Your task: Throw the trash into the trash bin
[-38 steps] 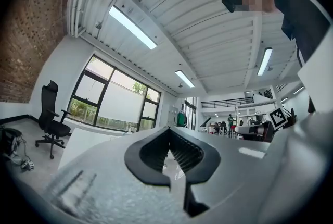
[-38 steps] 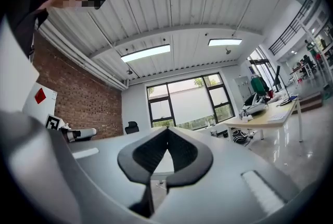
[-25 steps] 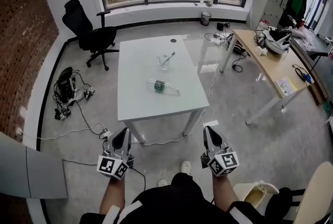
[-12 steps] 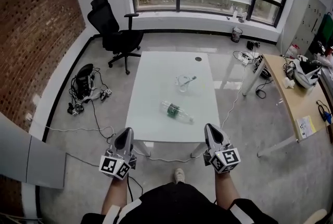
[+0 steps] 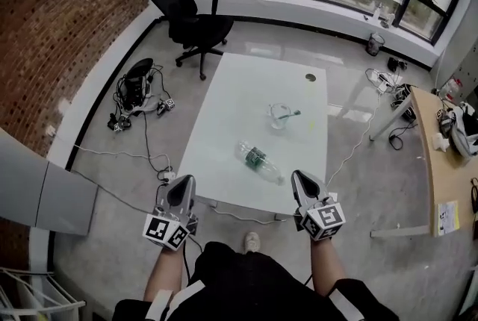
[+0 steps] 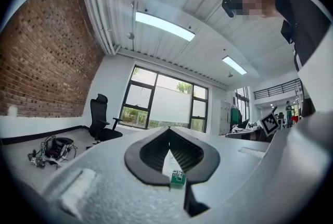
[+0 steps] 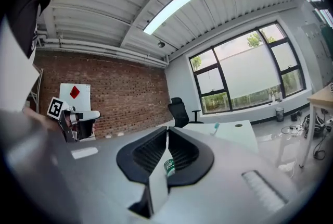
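A clear plastic bottle [image 5: 259,160] with a green label lies on its side on the white table [image 5: 224,133], near the front edge. Behind it stands a clear cup [image 5: 280,116] with a green-tipped stick in it. My left gripper [image 5: 184,183] hangs shut and empty just short of the table's front left corner. My right gripper [image 5: 298,177] is shut and empty too, at the front right corner, close to the bottle. In the left gripper view the left gripper [image 6: 168,130] frames the bottle's label [image 6: 178,178]. The right gripper [image 7: 167,129] frames the label [image 7: 168,166] as well.
A black office chair [image 5: 187,21] stands beyond the table at the left. Cables and gear [image 5: 138,92] lie on the floor by the brick wall. A small dark bin [image 5: 376,43] sits under the window. A wooden desk [image 5: 448,178] is at the right.
The whole view has swung: the table now sits nearer and more central, and both grippers have come up to its front edge. The pale bin seen at lower right has left the view.
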A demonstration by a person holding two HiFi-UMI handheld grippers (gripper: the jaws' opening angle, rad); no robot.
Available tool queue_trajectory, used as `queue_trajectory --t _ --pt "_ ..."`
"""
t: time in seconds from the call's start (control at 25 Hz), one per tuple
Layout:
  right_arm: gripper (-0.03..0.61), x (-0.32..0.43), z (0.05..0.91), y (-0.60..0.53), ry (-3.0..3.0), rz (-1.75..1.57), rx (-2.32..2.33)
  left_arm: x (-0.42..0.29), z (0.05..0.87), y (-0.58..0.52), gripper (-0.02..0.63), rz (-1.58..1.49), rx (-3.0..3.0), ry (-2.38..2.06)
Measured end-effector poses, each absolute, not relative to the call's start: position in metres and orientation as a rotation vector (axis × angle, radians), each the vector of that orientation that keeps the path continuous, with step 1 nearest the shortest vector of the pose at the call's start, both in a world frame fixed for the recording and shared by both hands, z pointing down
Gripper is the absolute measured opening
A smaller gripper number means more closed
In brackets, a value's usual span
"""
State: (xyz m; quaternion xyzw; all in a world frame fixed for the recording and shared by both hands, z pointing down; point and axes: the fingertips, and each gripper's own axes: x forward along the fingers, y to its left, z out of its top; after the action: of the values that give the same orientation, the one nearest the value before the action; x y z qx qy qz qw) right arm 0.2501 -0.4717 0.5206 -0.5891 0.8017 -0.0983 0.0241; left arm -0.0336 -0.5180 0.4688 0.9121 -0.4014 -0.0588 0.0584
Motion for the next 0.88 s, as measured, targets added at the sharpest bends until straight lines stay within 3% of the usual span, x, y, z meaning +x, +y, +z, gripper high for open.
queue_trajectory --t 0.52,0.6,0.8,0.88 --pt "0.012 0.198 0.570 -0.527 2.720 -0.414 -1.762 -0.076 0.501 -0.543 0.002 -0.069 2.647 -1.350" --pt "0.060 0.188 0.584 -0.544 2.830 -0.436 -1.751 -0.077 0.505 -0.544 0.002 -0.071 2.634 -1.341" --pt "0.258 0.166 0.644 -0.585 3.153 -0.554 -1.801 -0.067 0.512 -0.547 0.002 -0.072 2.658 -1.247" --pt "0.298 0.164 0.662 -0.597 3.270 -0.555 -1.779 -0.062 0.512 -0.542 0.002 -0.096 2.639 -1.261"
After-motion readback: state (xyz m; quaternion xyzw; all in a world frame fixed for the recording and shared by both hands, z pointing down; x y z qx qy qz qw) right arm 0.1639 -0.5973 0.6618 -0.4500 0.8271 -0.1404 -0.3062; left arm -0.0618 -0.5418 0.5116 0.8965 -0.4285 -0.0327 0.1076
